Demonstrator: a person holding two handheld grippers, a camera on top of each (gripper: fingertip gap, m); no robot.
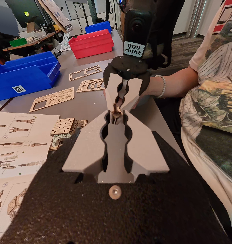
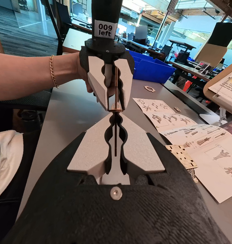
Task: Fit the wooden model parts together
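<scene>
My left gripper [image 1: 116, 114] and right gripper [image 2: 116, 115] meet tip to tip above the grey table [image 1: 89, 100]. The right gripper is shut on a thin wooden strip [image 2: 115, 138], seen edge-on between its fingers. The left gripper is shut on a small wooden part [image 1: 115, 116] with a flat cross-piece [image 2: 115, 110] at its tips. The two parts touch end to end. The right gripper also shows in the left wrist view [image 1: 118, 105], and the left gripper in the right wrist view [image 2: 115, 108]. A partly built wooden tower base [image 1: 64, 127] lies on the table.
Instruction sheets [image 1: 20, 140] lie beside the tower base [image 2: 181, 157]. Several cut-out wooden sheets [image 1: 53, 99] lie farther back. A blue bin [image 1: 24, 77] and a red bin [image 1: 91, 43] stand behind them. A clipboard stand [image 2: 224, 85] is nearby. The person's torso [image 1: 211, 105] sits close. Only a small space, under 4 cm, lies between the two pairs of fingers.
</scene>
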